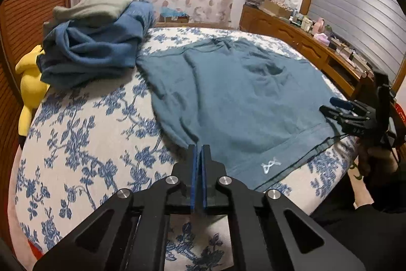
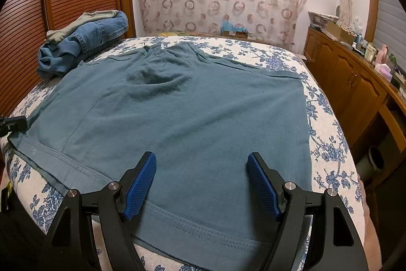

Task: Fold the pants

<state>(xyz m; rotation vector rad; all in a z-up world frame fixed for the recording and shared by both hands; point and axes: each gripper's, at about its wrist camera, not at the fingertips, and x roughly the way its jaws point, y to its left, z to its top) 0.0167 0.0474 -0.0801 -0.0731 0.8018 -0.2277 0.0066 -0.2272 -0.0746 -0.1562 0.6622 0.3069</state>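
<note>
Left wrist view
Left gripper (image 1: 199,151): jaws were pressed together at the near left corner of the teal pants (image 1: 241,93); whether cloth was pinched could not be told
Handling: soft, light, limp knit was judged
Right wrist view
Right gripper (image 2: 201,169): held wide apart, nothing gripped, above the waistband (image 2: 192,227)
Room: bare bedspread (image 2: 327,139) was seen rightward; piled jeans (image 2: 83,42) far left

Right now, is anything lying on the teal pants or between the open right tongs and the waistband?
Nothing visible. The teal pants lie flat and bare; the right tongs hang open over the waistband. The clothes pile sits beyond the far left corner, off the pants.
</note>
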